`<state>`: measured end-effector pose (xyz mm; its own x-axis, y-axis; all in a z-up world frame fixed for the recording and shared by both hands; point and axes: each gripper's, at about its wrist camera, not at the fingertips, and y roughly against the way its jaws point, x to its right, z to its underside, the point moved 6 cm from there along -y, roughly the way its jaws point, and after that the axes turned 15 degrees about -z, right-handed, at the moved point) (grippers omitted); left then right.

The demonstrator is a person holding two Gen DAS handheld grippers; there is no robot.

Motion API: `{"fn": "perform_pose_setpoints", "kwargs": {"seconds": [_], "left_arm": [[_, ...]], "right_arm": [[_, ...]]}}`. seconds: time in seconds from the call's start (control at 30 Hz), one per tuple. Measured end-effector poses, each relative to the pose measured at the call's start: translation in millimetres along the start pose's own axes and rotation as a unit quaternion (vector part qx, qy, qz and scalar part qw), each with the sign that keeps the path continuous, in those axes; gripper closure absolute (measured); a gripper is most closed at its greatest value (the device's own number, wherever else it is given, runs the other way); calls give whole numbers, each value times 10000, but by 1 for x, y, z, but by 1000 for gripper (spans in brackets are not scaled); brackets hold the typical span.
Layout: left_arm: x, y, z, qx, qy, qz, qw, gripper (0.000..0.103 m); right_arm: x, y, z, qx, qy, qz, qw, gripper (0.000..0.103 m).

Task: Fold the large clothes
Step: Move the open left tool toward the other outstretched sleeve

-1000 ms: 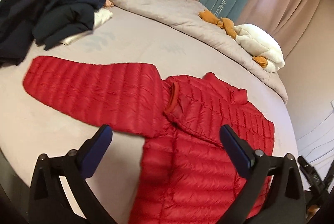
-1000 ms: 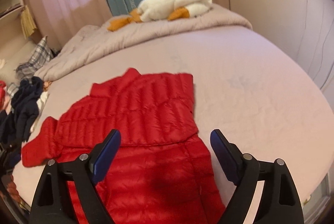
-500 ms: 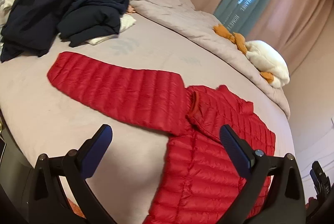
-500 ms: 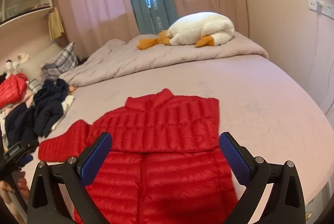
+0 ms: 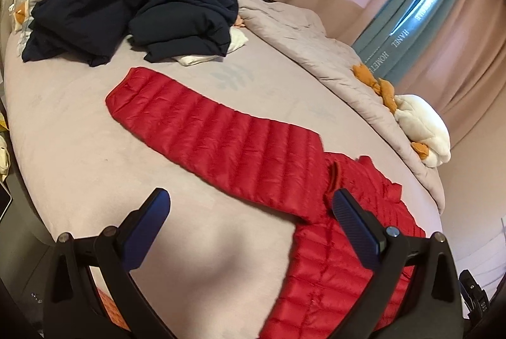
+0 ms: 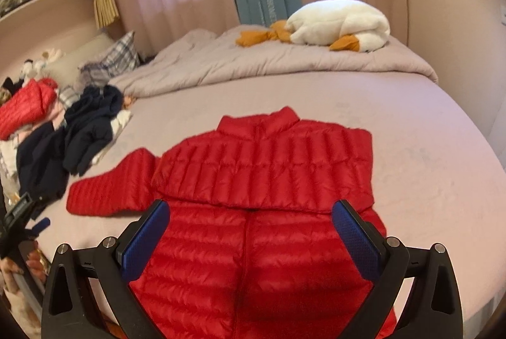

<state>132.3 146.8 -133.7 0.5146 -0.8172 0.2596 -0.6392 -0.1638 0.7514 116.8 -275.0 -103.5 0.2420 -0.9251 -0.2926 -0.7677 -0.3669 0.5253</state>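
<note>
A red quilted down jacket (image 6: pixel 262 168) lies flat on the bed, collar toward the far side. One sleeve is folded across its chest. The other sleeve (image 5: pixel 221 136) stretches out flat to the left over the sheet. My left gripper (image 5: pixel 249 212) hovers open above the bare sheet just short of that sleeve, nothing between its blue pads. My right gripper (image 6: pixel 249 222) stands wide open over the jacket's lower body and holds nothing. The left gripper (image 6: pixel 19 218) also shows at the left edge of the right wrist view.
A heap of dark navy clothes (image 5: pixel 132 3) lies at the head of the bed, with another red jacket (image 6: pixel 25 108) behind it. A grey duvet (image 6: pixel 268 60) and a white plush goose (image 6: pixel 341 22) lie along the far side. A plaid pillow (image 6: pixel 117 57) sits near the headboard.
Both grippers have drawn back from the jacket. The left view has swung leftward, bringing the outstretched sleeve to its centre. The right gripper's jaws widened slightly.
</note>
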Motion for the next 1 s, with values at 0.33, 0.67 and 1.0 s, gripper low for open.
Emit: {"fn": "perform_pose_setpoints", "kwargs": {"seconds": [0.33, 0.67, 1.0], "left_arm": [[-35, -58, -14, -635, 463, 94, 9969, 2], [-66, -84, -37, -613, 605, -366, 9956, 6], [-113, -117, -59, -743, 1045, -701, 9893, 33]], "right_arm": [[-9, -4, 1, -7, -459, 77, 9989, 2], [-20, -11, -7, -1, -483, 298, 9984, 2], [-25, -23, -6, -60, -515, 360, 9980, 2]]}}
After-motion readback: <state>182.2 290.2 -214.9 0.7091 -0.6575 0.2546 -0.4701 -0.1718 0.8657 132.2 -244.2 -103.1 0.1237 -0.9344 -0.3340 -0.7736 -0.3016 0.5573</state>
